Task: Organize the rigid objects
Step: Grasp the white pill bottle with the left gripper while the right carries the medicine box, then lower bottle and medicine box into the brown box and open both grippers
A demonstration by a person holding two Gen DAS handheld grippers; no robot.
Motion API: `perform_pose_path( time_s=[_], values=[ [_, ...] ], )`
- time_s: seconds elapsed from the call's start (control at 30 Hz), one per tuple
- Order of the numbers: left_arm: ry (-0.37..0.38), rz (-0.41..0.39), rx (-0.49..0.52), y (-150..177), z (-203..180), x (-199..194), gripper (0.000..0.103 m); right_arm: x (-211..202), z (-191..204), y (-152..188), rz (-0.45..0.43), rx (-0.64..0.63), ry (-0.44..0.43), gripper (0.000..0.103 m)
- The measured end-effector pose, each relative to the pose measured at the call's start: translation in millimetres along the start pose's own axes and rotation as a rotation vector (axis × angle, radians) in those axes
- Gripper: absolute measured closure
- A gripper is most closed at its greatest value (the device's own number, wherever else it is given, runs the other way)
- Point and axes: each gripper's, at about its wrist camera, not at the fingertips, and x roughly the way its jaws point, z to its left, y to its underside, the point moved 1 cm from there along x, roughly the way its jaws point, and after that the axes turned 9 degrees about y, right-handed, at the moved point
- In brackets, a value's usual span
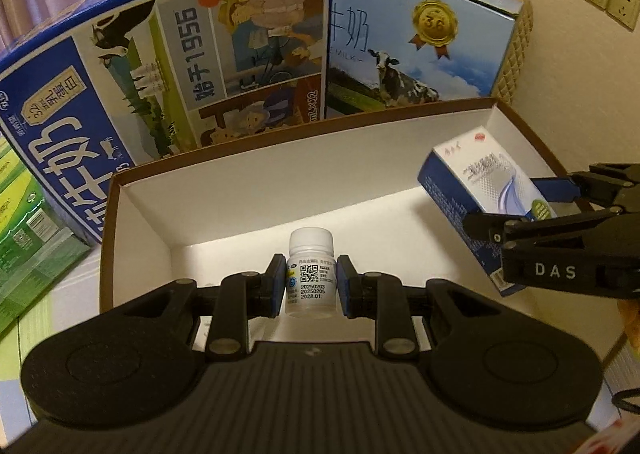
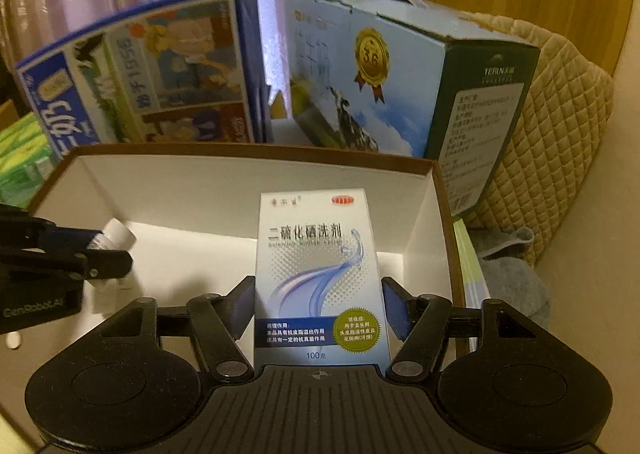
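My left gripper [image 1: 311,284] is shut on a small white pill bottle [image 1: 310,274] with a QR label, held upright over the near part of an open brown tray box with a white inside [image 1: 248,190]. My right gripper [image 2: 319,308] is shut on a white and blue medicine carton [image 2: 320,270], held over the right part of the same box [image 2: 248,178]. In the left wrist view the right gripper [image 1: 532,202] and its carton [image 1: 484,194] come in from the right. In the right wrist view the left gripper [image 2: 108,250] and the bottle [image 2: 114,234] show at the left.
Two large milk cartons stand behind the box: a dark blue one [image 1: 160,66] at left and a light blue one [image 1: 416,46] at right. Green packages [image 1: 28,238] lie at far left. A quilted beige cushion [image 2: 560,126] and a grey cloth [image 2: 512,278] are at right.
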Motion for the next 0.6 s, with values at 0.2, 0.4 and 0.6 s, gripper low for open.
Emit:
perform_pose_path(
  time_s=[0.2, 0.4, 0.6],
  values=[
    [0.000, 0.010, 0.003, 0, 3, 14, 0.081, 3, -6, 2, -0.002, 0.003, 0.003, 0.025],
    [-0.011, -0.007, 0.009, 0, 4, 18, 0.069, -6, -8, 5, -0.001, -0.013, -0.036, 0.025],
    [-0.013, -0.013, 0.008, 3, 6, 8, 0.053, -18, -9, 10, 0.033, -0.021, -0.095, 0.024]
  ],
)
